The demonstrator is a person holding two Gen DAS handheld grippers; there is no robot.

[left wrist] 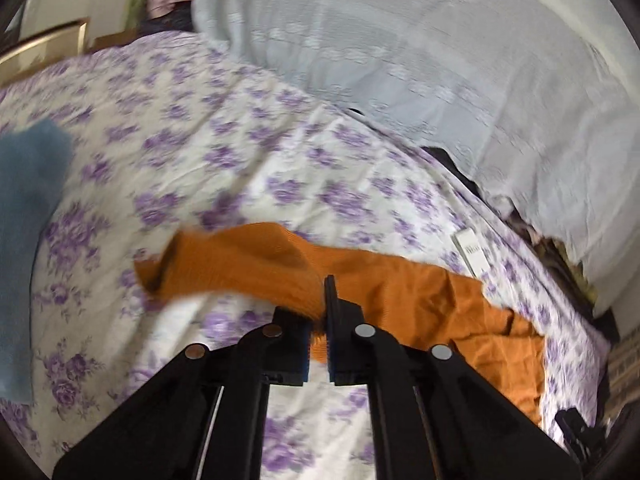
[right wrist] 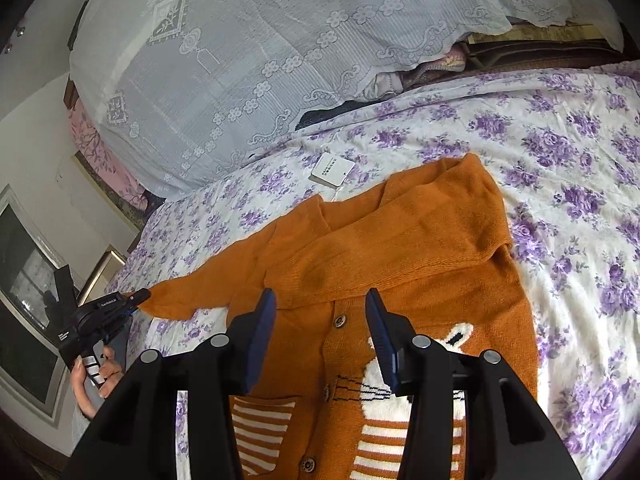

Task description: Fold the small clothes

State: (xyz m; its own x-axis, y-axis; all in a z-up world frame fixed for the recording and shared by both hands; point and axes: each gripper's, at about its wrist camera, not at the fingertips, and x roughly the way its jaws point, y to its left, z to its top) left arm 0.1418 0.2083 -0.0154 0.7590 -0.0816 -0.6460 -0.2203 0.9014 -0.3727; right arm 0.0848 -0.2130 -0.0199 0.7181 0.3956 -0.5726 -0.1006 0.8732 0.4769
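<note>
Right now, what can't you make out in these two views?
- Orange cardigan hem: cut off by the bottom edge, right wrist view.
- White tag print: too small, right wrist view.
- Blue cloth: blurred, cut by the left edge, left wrist view.
- Sleeve cuff: hidden between left gripper jaws.

A home bedroom: a bed with a purple-flowered sheet (right wrist: 560, 128) and lace-covered bedding (right wrist: 248, 60) piled alongside.

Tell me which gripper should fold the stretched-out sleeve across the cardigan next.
Left. The left gripper is already shut on the sleeve cuff of the orange cardigan. The right gripper hovers open above the chest, gripping nothing.
</note>
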